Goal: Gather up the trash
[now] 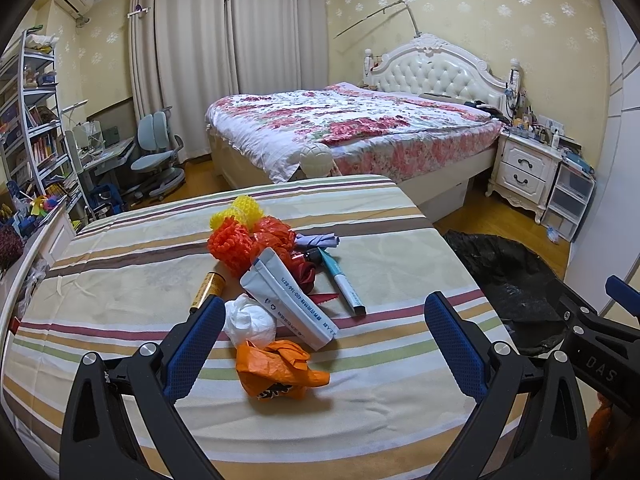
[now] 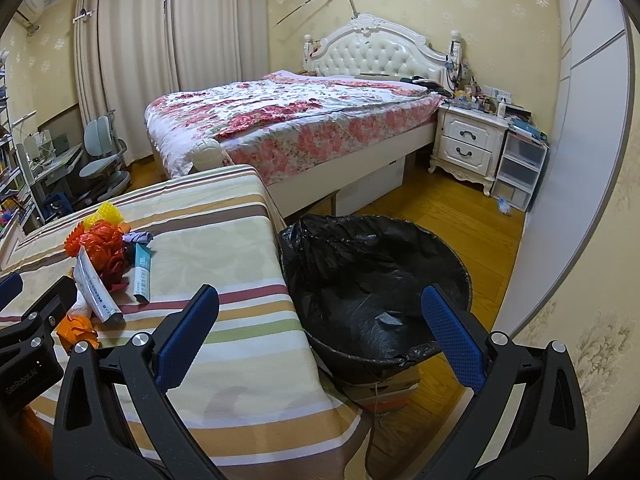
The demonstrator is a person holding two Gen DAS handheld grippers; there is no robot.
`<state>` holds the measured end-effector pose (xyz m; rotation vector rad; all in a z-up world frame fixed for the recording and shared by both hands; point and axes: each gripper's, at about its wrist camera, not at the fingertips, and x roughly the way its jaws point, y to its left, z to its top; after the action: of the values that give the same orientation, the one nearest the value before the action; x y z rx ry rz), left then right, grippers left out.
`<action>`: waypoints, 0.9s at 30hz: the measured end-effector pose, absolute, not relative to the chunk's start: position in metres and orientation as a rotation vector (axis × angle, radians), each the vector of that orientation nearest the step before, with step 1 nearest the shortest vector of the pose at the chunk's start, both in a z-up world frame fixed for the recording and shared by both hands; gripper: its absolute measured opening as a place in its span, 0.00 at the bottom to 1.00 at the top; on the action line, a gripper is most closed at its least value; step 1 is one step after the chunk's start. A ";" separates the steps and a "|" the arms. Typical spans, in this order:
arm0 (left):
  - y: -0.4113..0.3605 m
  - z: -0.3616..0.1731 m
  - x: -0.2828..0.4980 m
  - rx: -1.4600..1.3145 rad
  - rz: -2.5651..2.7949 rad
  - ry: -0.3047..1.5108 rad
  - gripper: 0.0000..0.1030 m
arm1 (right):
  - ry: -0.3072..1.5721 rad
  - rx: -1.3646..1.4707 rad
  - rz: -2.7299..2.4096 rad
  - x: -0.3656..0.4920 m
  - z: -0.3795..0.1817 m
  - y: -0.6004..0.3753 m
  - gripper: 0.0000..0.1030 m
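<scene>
A pile of trash lies on the striped table (image 1: pixel 120 272): an orange crumpled wrapper (image 1: pixel 276 368), a white paper ball (image 1: pixel 250 320), a grey pouch (image 1: pixel 288 304), a teal tube (image 1: pixel 342 284), a gold cylinder (image 1: pixel 208 288), orange mesh (image 1: pixel 236 244) and yellow mesh (image 1: pixel 244 210). My left gripper (image 1: pixel 324 312) is open and empty, just short of the orange wrapper. My right gripper (image 2: pixel 320 304) is open and empty, above the table's right edge and the black-lined bin (image 2: pixel 376 280). The pile also shows in the right wrist view (image 2: pixel 104 264).
A bed (image 1: pixel 352 128) with a floral quilt stands beyond the table. A white nightstand (image 2: pixel 468 144) and plastic drawers (image 2: pixel 516 172) are at the right wall. A desk chair (image 1: pixel 154 156) and shelves (image 1: pixel 36 120) are at the left. The bin rests on a cardboard box (image 2: pixel 384 392).
</scene>
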<state>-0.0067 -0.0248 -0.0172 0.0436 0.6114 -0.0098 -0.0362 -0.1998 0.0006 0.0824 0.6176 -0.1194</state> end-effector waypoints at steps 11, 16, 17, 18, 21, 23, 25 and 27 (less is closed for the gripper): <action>0.001 -0.023 -0.002 0.023 0.019 0.648 0.94 | 0.640 0.081 -0.098 -0.037 -0.001 -0.202 0.96; 0.028 -0.032 -0.003 0.015 0.057 0.677 0.94 | 0.656 0.079 -0.084 -0.038 -0.017 -0.197 0.96; 0.033 -0.036 -0.002 0.015 0.068 0.689 0.94 | 0.660 0.078 -0.082 -0.037 -0.019 -0.196 0.96; 0.038 -0.039 -0.002 0.013 0.075 0.700 0.94 | 0.667 0.079 -0.078 -0.036 -0.022 -0.195 0.96; 0.048 -0.049 0.002 0.005 0.091 0.735 0.94 | 0.693 0.085 -0.061 -0.032 -0.029 -0.191 0.95; 0.051 -0.053 0.004 0.006 0.099 0.746 0.94 | 0.709 0.082 -0.054 -0.027 -0.033 -0.188 0.94; 0.052 -0.056 0.009 0.004 0.104 0.765 0.94 | 0.726 0.081 -0.046 -0.020 -0.038 -0.185 0.89; 0.052 -0.058 0.012 0.001 0.101 0.778 0.94 | 0.736 0.087 -0.042 -0.017 -0.040 -0.184 0.89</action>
<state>0.0116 0.0519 -0.0584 0.0011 0.7780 0.1008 -0.0175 -0.1841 -0.0403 0.0867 0.7361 -0.0418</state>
